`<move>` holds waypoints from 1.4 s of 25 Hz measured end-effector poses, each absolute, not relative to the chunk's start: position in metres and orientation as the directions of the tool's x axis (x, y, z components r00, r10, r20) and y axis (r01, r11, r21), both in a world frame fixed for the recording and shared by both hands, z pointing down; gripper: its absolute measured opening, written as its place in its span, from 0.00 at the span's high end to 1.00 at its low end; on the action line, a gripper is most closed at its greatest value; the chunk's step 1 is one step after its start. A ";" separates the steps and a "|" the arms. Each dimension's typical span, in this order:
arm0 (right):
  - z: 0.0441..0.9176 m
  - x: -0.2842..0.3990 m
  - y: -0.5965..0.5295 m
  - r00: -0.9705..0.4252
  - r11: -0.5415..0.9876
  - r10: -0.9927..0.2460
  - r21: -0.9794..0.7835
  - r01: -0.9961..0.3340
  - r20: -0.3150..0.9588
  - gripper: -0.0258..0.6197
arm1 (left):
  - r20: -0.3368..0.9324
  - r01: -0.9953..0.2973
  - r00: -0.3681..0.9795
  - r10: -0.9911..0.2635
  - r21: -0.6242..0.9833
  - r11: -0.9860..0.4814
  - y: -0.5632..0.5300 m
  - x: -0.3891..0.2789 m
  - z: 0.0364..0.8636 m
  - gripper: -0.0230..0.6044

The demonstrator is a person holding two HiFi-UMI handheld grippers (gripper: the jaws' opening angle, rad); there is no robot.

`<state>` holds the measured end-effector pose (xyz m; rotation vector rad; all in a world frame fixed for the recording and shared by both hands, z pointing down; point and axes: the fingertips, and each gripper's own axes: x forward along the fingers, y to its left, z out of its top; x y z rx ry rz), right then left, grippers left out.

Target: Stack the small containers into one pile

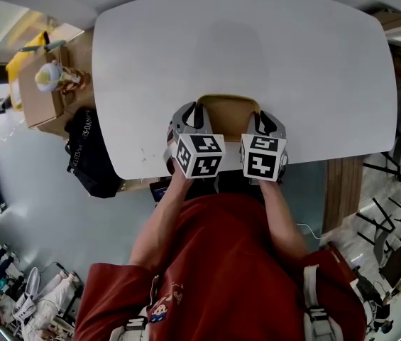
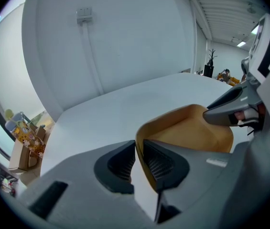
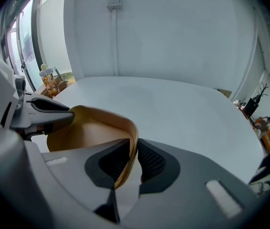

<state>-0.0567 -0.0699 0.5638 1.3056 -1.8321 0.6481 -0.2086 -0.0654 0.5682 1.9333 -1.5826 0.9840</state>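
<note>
The tan container sits on the white worktop at its near edge, just below the centre of the head view and right between your two tools. It is shallow and lies open side up. Whether it is one piece or several nested together cannot be told.

Your left tool has the container's left wall between its jaws. The jaws stand only narrowly apart. The wall lies against the pad at the right of the left gripper view, and a pale sliver of gap shows at the other pad, so the hold looks slack, not clamped.

Your right tool mirrors this on the opposite wall. Its jaws are also a narrow way apart, with the tan wall leaning on the pad at the left of the right gripper view and a thin gap on the other side.

Both tools point down and away from you.

At the upper left of the head view a cardboard box stands beside the worktop, with a black bag just below it in the frame.
</note>
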 end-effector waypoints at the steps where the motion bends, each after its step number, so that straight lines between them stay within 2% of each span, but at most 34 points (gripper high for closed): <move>1: 0.565 -0.057 -0.070 -0.168 0.344 -0.541 0.034 -0.938 0.824 0.87 | 0.760 -0.967 0.083 -0.645 -0.096 -0.237 -0.066 -0.209 0.569 0.87; 9: 0.575 -0.057 -0.069 -0.174 0.351 -0.515 0.022 -0.936 0.839 0.81 | 0.775 -0.970 0.075 -0.628 -0.091 -0.227 -0.062 -0.211 0.582 0.81; 35: 0.591 -0.059 -0.068 -0.176 0.376 -0.466 0.014 -0.927 0.867 0.79 | 0.784 -0.970 0.072 -0.616 -0.089 -0.228 -0.062 -0.213 0.594 0.78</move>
